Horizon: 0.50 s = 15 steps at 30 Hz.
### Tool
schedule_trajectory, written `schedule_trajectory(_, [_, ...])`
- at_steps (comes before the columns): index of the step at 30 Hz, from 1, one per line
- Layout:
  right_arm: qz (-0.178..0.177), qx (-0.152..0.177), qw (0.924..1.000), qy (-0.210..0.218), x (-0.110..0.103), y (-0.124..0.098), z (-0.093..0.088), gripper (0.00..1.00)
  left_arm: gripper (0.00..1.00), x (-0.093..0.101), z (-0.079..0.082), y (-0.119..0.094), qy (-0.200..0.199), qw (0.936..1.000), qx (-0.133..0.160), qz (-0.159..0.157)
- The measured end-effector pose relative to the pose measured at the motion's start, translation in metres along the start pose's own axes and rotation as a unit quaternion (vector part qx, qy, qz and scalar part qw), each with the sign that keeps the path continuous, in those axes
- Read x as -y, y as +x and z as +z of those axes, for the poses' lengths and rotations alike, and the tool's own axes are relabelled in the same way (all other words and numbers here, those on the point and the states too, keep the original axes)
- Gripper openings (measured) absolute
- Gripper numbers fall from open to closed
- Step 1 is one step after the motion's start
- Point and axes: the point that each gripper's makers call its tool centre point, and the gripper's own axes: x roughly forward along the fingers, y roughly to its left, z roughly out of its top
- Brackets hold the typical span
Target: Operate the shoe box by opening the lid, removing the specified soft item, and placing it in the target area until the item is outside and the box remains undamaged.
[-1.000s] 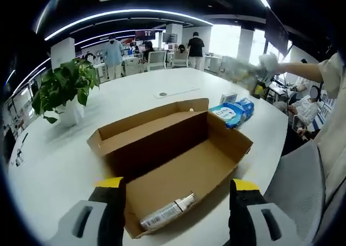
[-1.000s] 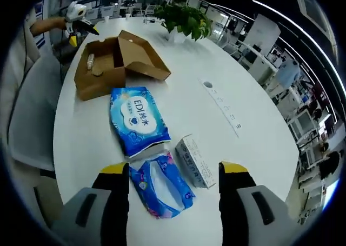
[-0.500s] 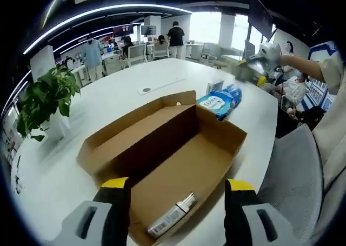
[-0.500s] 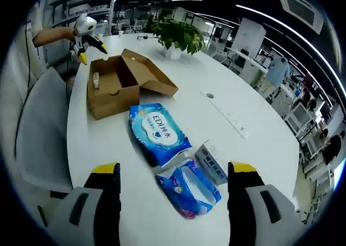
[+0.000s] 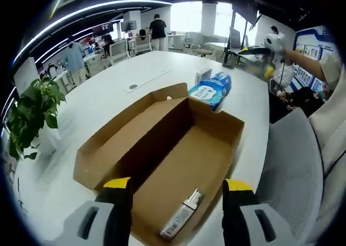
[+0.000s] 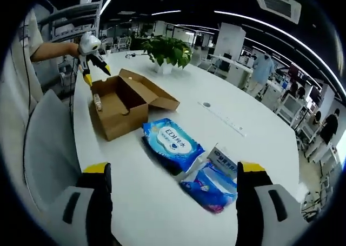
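Open shoe box [image 5: 162,165] on the white worktop [image 5: 102,102], both grippers hanging above it with nothing held.

At the bottom of the left gripper view, the left gripper [image 5: 172,213] is hovering with jaws spread over the box's near end, where a small tube-like bottle [image 5: 181,220] is lying on the cardboard floor; the lid is folding back toward the left. Beyond the box, upper right, a blue wipes pack [image 5: 208,92] is resting on the worktop. If more must come out, I judge it best to come straight down between the walls and avoid pressing the cardboard. The right gripper view is showing the right gripper [image 6: 173,203], jaws spread, over a second blue pouch [image 6: 208,185] and a small carton [image 6: 223,160] at lower centre, which look already removed.
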Motion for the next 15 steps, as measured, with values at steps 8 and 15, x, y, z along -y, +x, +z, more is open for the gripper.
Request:
schedule_trajectory(8, [-0.016, 0.017, 0.9995, 0.018, -0.025, -0.008, 0.000, 0.91, 0.68, 0.003, 0.000, 0.009, 0.041, 0.9983, -0.029, -0.030])
schedule_trajectory(15, [-0.049, 0.023, 0.9978, 0.038, -0.037, -0.016, -0.002, 0.92, 0.68, 0.006, 0.008, 0.017, 0.056, 0.9959, -0.040, -0.060])
